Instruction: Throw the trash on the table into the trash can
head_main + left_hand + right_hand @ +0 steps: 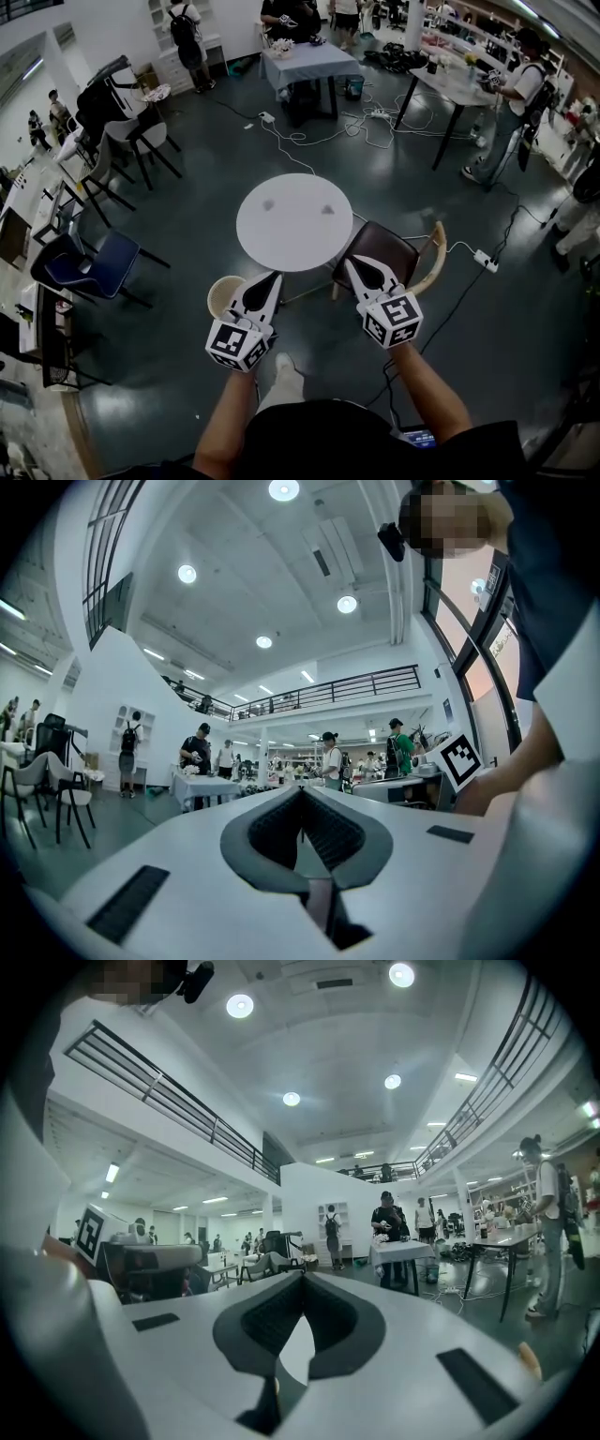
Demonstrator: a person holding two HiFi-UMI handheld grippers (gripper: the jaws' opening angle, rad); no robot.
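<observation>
A round white table (pixel 295 239) stands on the dark floor in the head view. Two small grey scraps of trash lie on it, one to the left (pixel 269 202) and one to the right (pixel 327 210). A beige trash can (pixel 221 294) stands on the floor at the table's near left. My left gripper (pixel 276 277) is shut and empty just right of the can, short of the table's near edge. The right gripper (pixel 349 261) is shut and empty over a brown chair (pixel 384 251). In the left gripper view (pixel 300 794) and the right gripper view (pixel 302 1277) the jaws meet at their tips.
A blue chair (pixel 92 265) stands at the left, with more chairs beyond it. Cables and a power strip (pixel 485 260) lie on the floor to the right and behind. Other tables (pixel 309 61) and several people are farther back.
</observation>
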